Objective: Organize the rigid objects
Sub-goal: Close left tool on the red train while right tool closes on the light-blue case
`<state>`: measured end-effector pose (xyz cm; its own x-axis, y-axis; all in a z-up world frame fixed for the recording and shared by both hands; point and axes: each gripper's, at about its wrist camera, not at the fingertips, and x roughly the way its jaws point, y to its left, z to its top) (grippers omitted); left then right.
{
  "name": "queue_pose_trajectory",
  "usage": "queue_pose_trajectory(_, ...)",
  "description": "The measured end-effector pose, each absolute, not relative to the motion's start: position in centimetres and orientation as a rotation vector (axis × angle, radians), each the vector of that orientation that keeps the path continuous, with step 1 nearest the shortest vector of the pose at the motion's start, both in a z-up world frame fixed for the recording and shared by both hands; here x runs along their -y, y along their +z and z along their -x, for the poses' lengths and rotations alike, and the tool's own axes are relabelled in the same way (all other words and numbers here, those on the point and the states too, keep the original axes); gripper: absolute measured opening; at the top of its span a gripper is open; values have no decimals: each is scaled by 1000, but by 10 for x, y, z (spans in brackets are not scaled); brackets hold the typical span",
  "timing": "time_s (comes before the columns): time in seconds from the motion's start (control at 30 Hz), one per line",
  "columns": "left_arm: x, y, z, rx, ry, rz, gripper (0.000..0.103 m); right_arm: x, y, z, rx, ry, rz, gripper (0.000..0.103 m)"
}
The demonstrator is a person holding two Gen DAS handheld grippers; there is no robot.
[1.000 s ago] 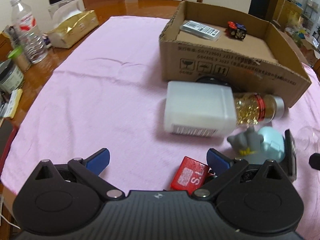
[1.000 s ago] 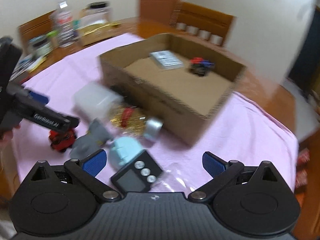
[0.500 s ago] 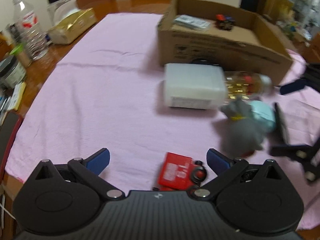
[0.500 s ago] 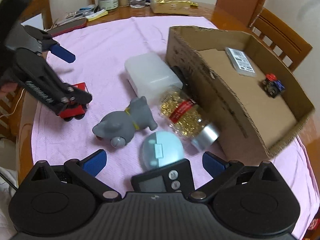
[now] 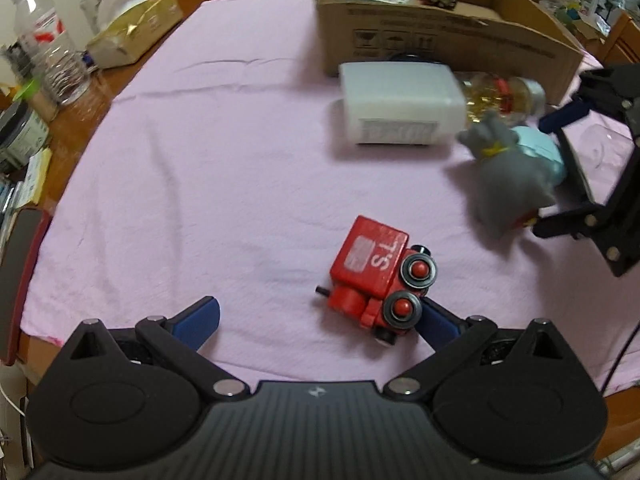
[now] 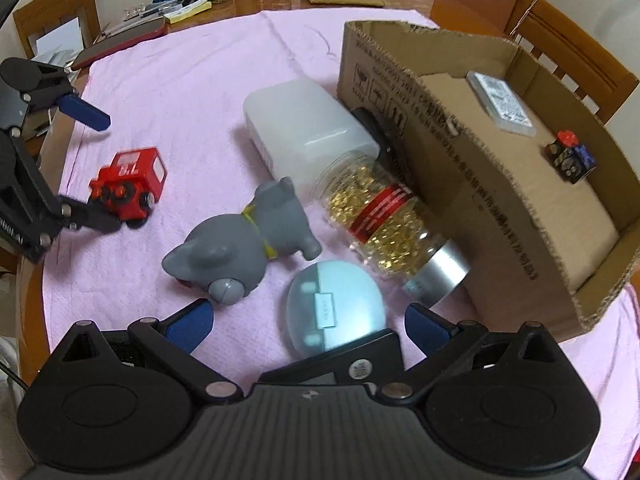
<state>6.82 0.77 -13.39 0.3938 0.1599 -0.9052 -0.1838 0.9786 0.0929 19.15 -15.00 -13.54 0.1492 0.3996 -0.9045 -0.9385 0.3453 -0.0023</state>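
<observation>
My left gripper is open just above the pink cloth. A red toy train lies on its side by the right finger's inner face. My right gripper is open around a light blue round case. A black timer lies under it, and a grey cat toy lies just left of the case. Behind them lie a white plastic container and a jar of gold capsules, against the cardboard box. The box holds a flat white pack and a small dark cube.
The table's left edge carries a water bottle, a gold packet, jars and a red-edged phone. Wooden chairs stand behind the box. A clear plastic bag lies by the timer. Open pink cloth stretches left of the toys.
The left gripper has drawn back, so the whole train now shows between its fingers. The right gripper has swung round and dropped close over the blue case and the cat toy.
</observation>
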Motion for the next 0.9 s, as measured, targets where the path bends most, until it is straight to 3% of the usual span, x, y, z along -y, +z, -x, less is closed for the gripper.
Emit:
queue_pose_trajectory(0.4, -39, -135, -77, -1126, 357, 33, 102, 149, -133, -166, -1044, 1103, 643, 103)
queue_pose_trajectory(0.63, -20, -126, -83, -1082, 332, 118, 102, 153, -122, -173, -1006, 930, 652, 89)
queue_pose_trajectory(0.9, -33, -135, -101, -1064, 437, 223, 102, 159, -121, -184, -1011, 848, 558, 86)
